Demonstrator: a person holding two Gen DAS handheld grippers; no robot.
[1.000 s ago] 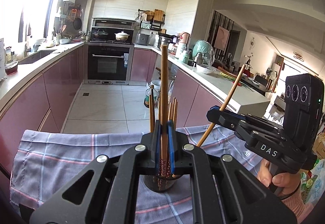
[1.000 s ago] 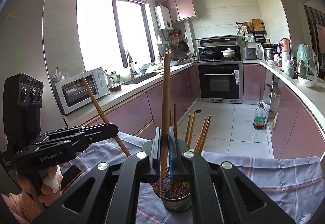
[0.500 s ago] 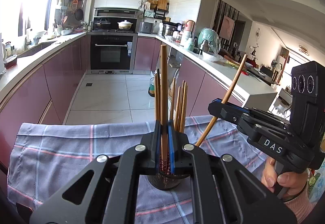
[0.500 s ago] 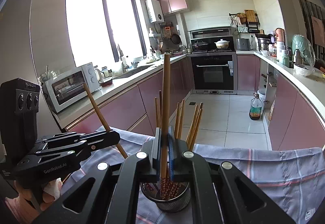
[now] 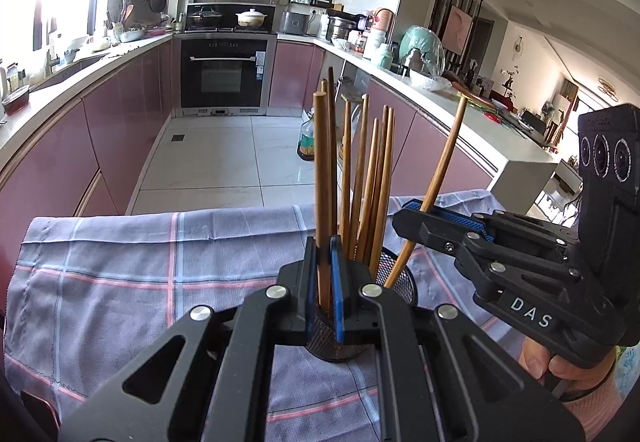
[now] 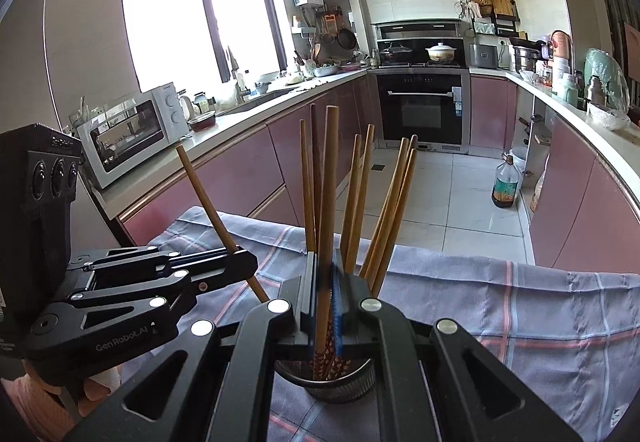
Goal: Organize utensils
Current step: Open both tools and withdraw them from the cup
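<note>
A black mesh utensil cup (image 5: 340,342) stands on a checked cloth (image 5: 120,274) and holds several wooden chopsticks (image 5: 368,185). My left gripper (image 5: 323,282) is shut on one upright chopstick (image 5: 321,177), its lower end inside the cup. My right gripper (image 6: 326,302) is shut on another chopstick (image 6: 330,193), its patterned tip inside the cup (image 6: 326,382). Each gripper also shows in the other view: the right one (image 5: 416,219) holding its chopstick (image 5: 440,177) slanted, the left one (image 6: 240,262) with its chopstick (image 6: 208,205).
The cloth (image 6: 520,314) covers a table at a kitchen's near end. Pink cabinets and counters run down both sides, an oven (image 5: 224,77) at the far wall, a microwave (image 6: 132,133) to the left. An oil bottle (image 6: 505,185) stands on the tiled floor.
Both grippers have moved down with their chopsticks, so the chopstick ends now sit deeper in the cup. Both stay shut.
</note>
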